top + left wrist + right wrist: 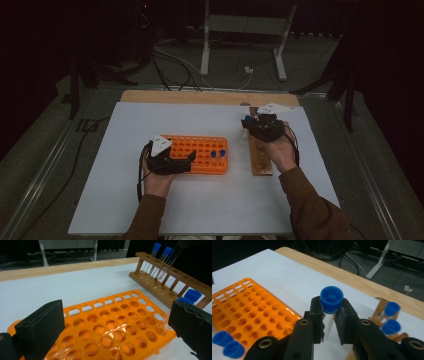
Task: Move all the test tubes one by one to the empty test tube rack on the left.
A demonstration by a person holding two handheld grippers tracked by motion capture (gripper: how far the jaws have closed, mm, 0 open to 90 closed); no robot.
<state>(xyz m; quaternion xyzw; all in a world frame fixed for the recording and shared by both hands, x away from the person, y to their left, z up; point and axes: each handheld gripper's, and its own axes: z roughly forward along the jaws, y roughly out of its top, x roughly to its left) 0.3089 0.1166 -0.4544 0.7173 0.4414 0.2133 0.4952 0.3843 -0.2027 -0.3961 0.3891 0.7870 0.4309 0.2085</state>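
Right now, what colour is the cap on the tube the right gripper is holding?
Blue. The cap shows best in the right gripper view, above the right gripper.

My right gripper's matt black jaws clamp a clear glossy blue-capped plastic tube [329, 315]; glossy orange plastic rack [110, 325], varnished wooden rack [172, 277].

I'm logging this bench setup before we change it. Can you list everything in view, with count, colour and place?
Plastic rack: one, orange, on the sheet at centre.
Capped tubes in plastic rack: two, clear with blue caps, at its right end.
Wooden rack: one, brown, right of the plastic rack.
Capped tubes in wooden rack: two, blue caps.
Held tube: one, blue cap, between the right tool's jaws.
Sheet: one, white, over the wooden table.
Left tool: black, open, over the plastic rack's left end.
Right tool: black, gripping the held tube.
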